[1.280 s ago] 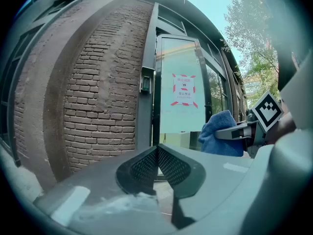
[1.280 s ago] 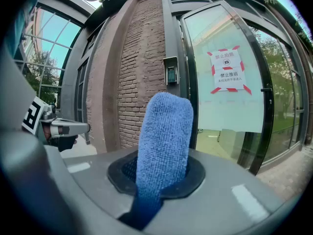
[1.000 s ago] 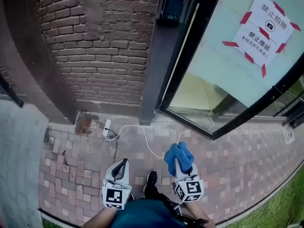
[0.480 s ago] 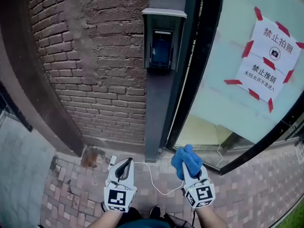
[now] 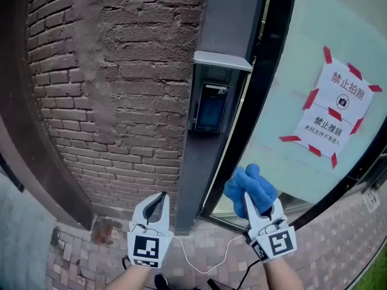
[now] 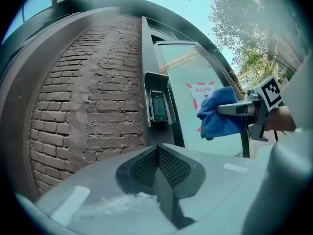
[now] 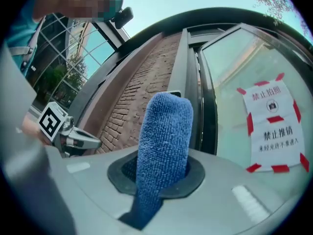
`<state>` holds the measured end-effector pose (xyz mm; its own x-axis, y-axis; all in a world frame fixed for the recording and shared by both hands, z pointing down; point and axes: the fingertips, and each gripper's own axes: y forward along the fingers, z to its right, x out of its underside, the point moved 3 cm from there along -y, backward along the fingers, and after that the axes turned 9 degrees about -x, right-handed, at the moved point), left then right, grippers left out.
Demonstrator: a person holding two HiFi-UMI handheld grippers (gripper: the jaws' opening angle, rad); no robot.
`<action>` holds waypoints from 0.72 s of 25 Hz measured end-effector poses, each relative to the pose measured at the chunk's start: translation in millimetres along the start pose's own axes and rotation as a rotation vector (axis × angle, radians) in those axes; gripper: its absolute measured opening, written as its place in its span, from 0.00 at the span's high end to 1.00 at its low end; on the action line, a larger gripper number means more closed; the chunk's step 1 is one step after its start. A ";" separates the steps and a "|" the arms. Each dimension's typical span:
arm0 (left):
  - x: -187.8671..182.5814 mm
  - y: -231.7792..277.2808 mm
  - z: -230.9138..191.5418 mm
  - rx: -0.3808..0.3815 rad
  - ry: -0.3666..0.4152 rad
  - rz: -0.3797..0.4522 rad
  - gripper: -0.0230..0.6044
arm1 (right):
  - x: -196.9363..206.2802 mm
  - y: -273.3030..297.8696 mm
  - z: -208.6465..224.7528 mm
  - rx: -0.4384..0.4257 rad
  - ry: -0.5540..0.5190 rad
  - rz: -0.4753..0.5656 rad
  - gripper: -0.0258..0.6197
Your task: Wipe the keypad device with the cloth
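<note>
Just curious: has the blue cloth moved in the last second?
Yes. The cloth in the right claw has risen toward the keypad on the post, though it is still below and right of it.

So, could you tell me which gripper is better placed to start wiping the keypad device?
The right gripper, I'd say: its jaws are shut on the blue cloth, held below and right of the keypad device. The left gripper is shut on nothing, so it couldn't wipe.

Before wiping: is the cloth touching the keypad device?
No, the cloth in the right claw sits below the keypad device, clear of it.
</note>
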<state>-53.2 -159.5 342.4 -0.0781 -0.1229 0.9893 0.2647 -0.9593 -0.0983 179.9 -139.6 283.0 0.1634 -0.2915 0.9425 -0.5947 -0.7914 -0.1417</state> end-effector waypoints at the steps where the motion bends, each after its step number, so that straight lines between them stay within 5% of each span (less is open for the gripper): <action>1: -9.0 7.6 -7.0 0.003 0.004 0.011 0.98 | -17.6 10.1 4.3 0.006 -0.028 0.018 0.89; 11: -87.3 60.2 -57.5 0.052 0.110 0.137 0.98 | -195.1 83.7 40.2 0.062 -0.243 0.177 0.89; 18: -121.0 74.8 -68.4 0.011 0.153 0.182 0.98 | -285.4 148.7 52.2 -0.013 -0.324 0.208 0.89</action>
<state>-89.6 -233.8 208.0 -0.1731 -0.3316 0.9274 0.2982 -0.9151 -0.2715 85.9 -202.1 -22.9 0.2775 -0.6015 0.7491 -0.6506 -0.6914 -0.3141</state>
